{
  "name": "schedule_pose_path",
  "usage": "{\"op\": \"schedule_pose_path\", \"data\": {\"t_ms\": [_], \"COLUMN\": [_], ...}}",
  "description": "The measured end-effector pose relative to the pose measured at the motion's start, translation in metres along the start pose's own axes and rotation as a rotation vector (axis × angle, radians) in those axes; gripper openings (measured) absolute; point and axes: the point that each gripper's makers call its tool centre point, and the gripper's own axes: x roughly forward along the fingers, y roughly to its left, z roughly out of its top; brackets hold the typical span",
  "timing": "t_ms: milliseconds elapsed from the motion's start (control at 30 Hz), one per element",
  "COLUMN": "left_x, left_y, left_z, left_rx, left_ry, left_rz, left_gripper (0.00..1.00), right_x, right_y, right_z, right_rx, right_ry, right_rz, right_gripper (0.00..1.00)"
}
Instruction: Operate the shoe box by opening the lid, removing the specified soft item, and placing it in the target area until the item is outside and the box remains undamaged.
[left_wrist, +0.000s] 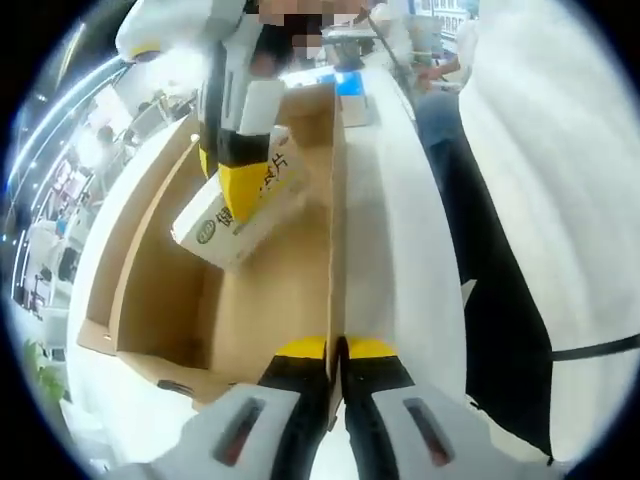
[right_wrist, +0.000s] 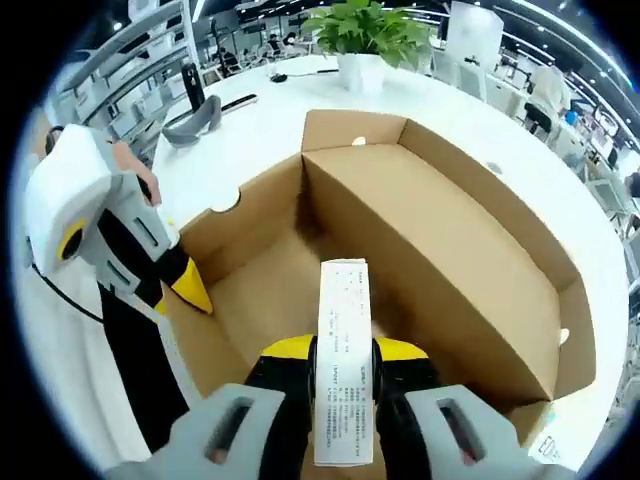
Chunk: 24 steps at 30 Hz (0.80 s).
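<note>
Clamped between the right gripper's (right_wrist: 345, 365) jaws: a white packet (right_wrist: 343, 345), held edge-on inside the open shoe box (right_wrist: 455, 255), long axis running straight out along the jaws. Pinched together on the box's side wall, the left gripper (left_wrist: 338, 350), steadying the cardboard. Up and out over the walls, likely the only clear way. Beyond on the white table (right_wrist: 270, 110), a potted plant (right_wrist: 365, 35) and a grey headset-like object (right_wrist: 195, 120), well apart.

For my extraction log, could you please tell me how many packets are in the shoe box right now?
1. The single white packet is gripped by the right tongs over the open shoe box, near the wall the left tongs pinch. Their bodies could hide another.
</note>
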Motion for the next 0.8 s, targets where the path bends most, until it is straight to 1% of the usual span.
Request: {"op": "schedule_pose_path", "data": {"t_ms": [67, 200, 300, 433, 467, 500, 667, 800], "left_x": [0.0, 0.0, 0.0, 0.0, 0.001, 0.001, 0.0, 0.001], "left_y": [0.0, -0.001, 0.0, 0.0, 0.0, 0.0, 0.0, 0.001], "left_z": [0.0, 0.0, 0.0, 0.0, 0.0, -0.001, 0.0, -0.001], "left_rx": [-0.004, 0.005, 0.005, 0.005, 0.005, 0.005, 0.004, 0.003], "left_ry": [0.003, -0.002, -0.003, -0.003, -0.003, -0.004, -0.004, -0.003], "left_rz": [-0.004, 0.005, 0.007, 0.006, 0.007, 0.008, 0.01, 0.01], "left_gripper": [0.03, 0.03, 0.03, 0.03, 0.03, 0.03, 0.03, 0.03], "right_x": [-0.004, -0.009, -0.016, -0.025, -0.029, -0.032, -0.041, -0.047], "right_y": [-0.004, -0.007, -0.005, -0.009, -0.01, -0.01, -0.011, -0.009], "right_z": [0.001, -0.002, 0.005, 0.006, 0.008, 0.009, 0.009, 0.01], "right_rx": [0.006, 0.028, 0.008, -0.005, -0.002, 0.013, 0.076, 0.093], "right_ry": [-0.028, -0.029, -0.092, -0.121, -0.139, -0.153, -0.181, -0.206], "right_rz": [-0.024, -0.035, -0.029, -0.068, -0.069, -0.07, -0.069, -0.058], "right_gripper": [0.19, 0.2, 0.2, 0.19, 0.19, 0.19, 0.19, 0.19]}}
